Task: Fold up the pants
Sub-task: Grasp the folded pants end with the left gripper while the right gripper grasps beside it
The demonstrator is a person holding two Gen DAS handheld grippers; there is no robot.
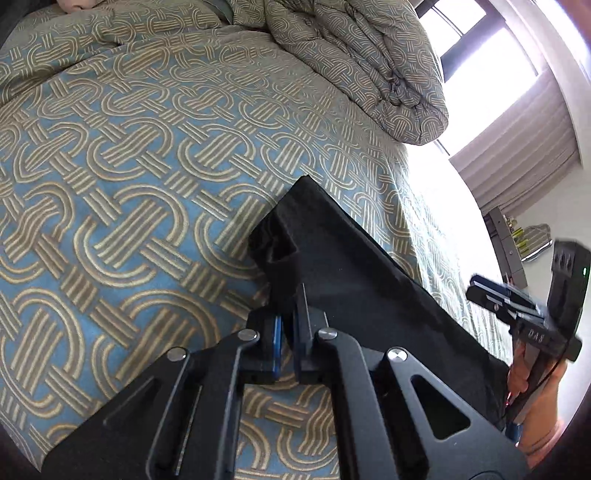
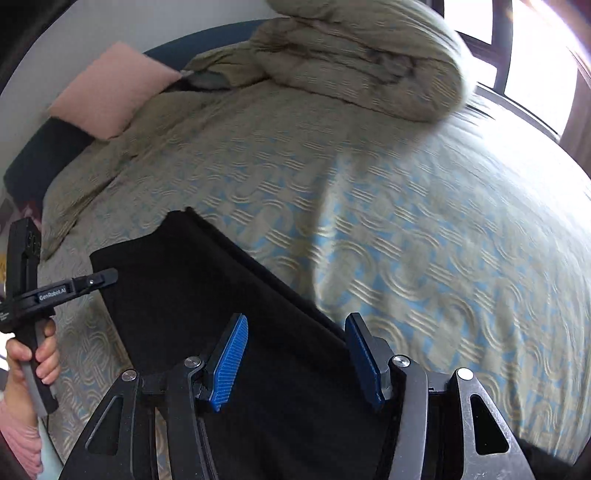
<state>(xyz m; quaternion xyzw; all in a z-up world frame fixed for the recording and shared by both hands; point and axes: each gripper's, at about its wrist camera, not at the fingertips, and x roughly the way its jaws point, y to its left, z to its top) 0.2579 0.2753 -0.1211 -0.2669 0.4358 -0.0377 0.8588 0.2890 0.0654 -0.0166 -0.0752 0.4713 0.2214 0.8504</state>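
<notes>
Black pants (image 1: 351,266) lie folded in a long strip on the patterned bedspread (image 1: 129,184). My left gripper (image 1: 287,325) sits at their near left edge, jaws together with black fabric pinched at the tips. In the right wrist view the same left gripper (image 2: 109,275) bites the left corner of the pants (image 2: 207,288), with a hand on its handle. My right gripper (image 2: 295,354) hovers over the near part of the pants, its blue pads (image 2: 229,362) spread wide and nothing pressed between them. The left wrist view shows that right gripper (image 1: 480,291) blurred at the far right.
A bunched duvet (image 2: 362,62) in the same pattern lies at the head of the bed, next to a pink pillow (image 2: 110,92). A bright window (image 1: 461,33) and curtain (image 1: 517,155) lie beyond the bed's far side. Bare bedspread (image 2: 424,221) stretches right of the pants.
</notes>
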